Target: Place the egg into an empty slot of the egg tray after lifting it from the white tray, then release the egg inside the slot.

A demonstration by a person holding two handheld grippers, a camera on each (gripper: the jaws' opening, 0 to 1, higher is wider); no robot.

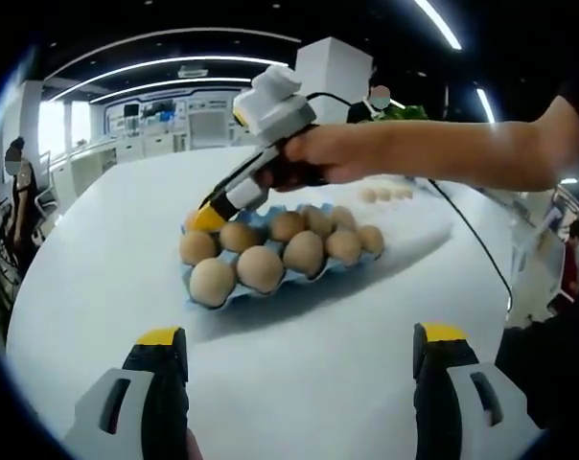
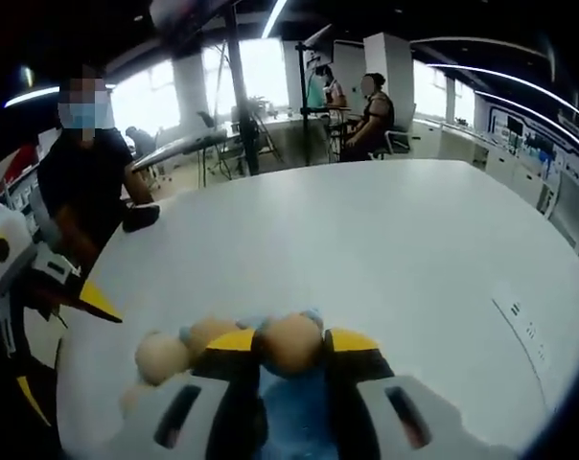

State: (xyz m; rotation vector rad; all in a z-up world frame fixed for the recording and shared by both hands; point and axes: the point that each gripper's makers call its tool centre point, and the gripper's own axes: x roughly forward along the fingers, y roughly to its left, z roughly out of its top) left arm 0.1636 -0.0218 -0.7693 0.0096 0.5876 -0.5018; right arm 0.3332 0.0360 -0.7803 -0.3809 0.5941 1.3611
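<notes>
Setting: a wide white bench in an open office, with a blue egg tray near its middle serving as the landmark.
Egg tray: most slots visible hold brown eggs; its far left corner, under the right gripper's tips, is where a free slot seems to be, though the tips hide it.
Right gripper: the right gripper, seen from the left gripper view as a white tool with yellow tips in a person's hand, slants down onto that far corner.
Egg: the egg sits clamped between the right fingers, directly over the tray's blue, held low so it can settle instead of dropping.
Left gripper: the left gripper hangs on the near side of the tray, well apart from it, fingers spread wide and holding nothing, apparently just waiting.
Stage: judging by this, the egg is at or just above its slot and release is not yet done.
Background: people sit at desks far beyond the tray.
</notes>
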